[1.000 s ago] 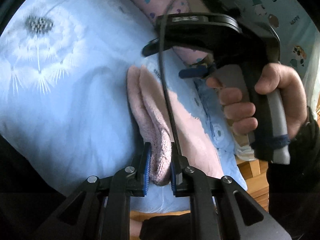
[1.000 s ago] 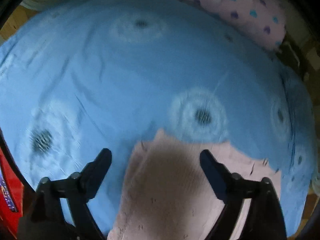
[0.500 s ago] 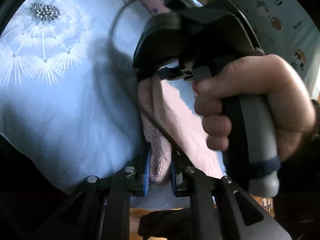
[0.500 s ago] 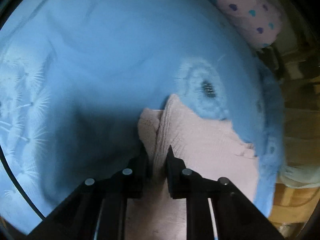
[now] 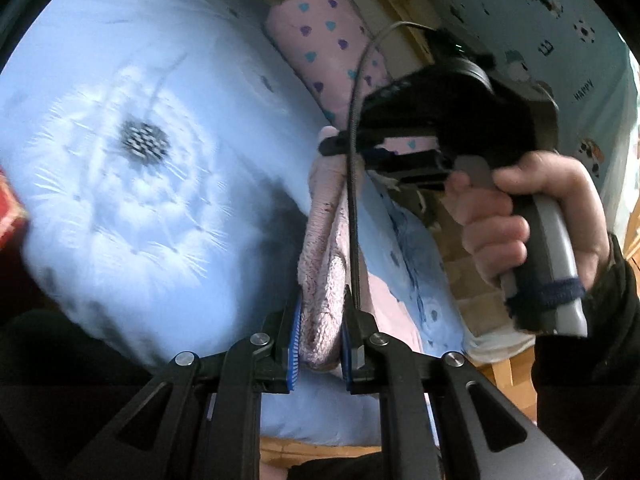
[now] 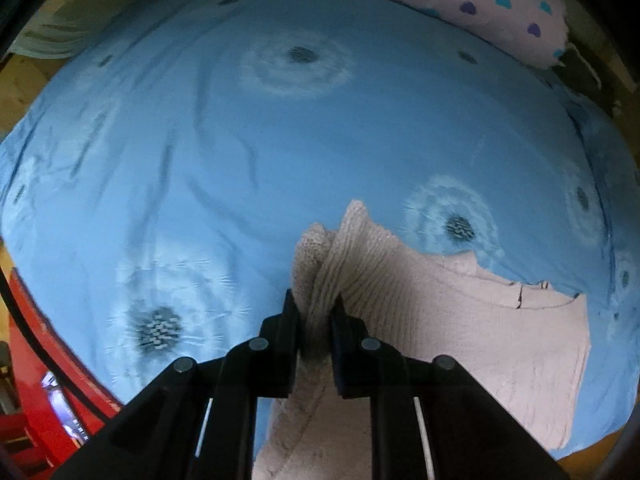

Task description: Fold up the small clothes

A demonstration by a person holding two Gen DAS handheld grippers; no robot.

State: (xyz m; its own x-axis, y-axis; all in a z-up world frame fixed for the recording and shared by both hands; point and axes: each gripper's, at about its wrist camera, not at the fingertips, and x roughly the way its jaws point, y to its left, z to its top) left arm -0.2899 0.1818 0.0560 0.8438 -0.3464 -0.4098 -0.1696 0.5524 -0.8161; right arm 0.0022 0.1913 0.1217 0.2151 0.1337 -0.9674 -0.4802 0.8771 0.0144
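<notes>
On the blue bedspread (image 5: 168, 216), near its right edge, my left gripper (image 5: 320, 344) pinches the pink garment's (image 5: 324, 300) edge for lifting. From the right wrist, my right gripper (image 6: 316, 332), jaws just closed, clamps another bunched edge; the rest lies flat.

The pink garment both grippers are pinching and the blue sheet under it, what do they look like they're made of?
Pink garment: soft knit, probably cotton or fleece; ribbed rows show on one face and fuzzy pile at the pinched edge.
Blue sheet: thin, smooth woven fabric, matte, with fine creases and printed dandelion heads. Exact fibre unclear.
</notes>
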